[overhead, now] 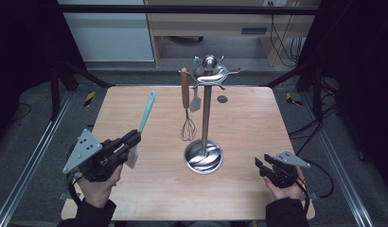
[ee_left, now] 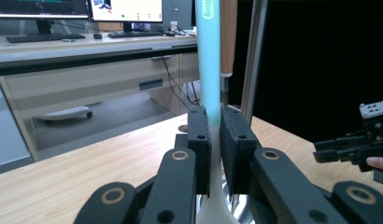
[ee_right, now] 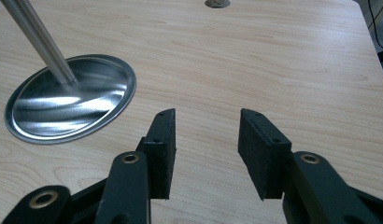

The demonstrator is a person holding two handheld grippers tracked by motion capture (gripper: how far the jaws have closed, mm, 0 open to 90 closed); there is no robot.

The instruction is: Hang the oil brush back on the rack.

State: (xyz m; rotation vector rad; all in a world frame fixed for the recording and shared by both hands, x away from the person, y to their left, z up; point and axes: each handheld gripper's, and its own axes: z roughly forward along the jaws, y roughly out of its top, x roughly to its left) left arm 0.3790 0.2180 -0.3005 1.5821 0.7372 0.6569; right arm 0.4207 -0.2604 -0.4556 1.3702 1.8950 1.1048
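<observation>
Right now my left hand-held gripper (overhead: 131, 138) is clamped on the teal-handled spatula (overhead: 145, 113), pads pressing both sides of its handle, with the handle pointing away over the desk (overhead: 258, 123). It sits left of the steel utensil stand (overhead: 205, 156), where a whisk (overhead: 186, 111) hangs. My right hand-held gripper (ee_right: 206, 149) rests low over the desk's right side, its jaws apart with nothing between them.

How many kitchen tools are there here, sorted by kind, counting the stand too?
Spatulas: 2, a teal-handled spatula held in the left gripper and a small spatula hanging on the stand
Whisks: 1, the wooden-handled whisk, hanging
Stands: 1, the metal stand
Total: 4
</observation>
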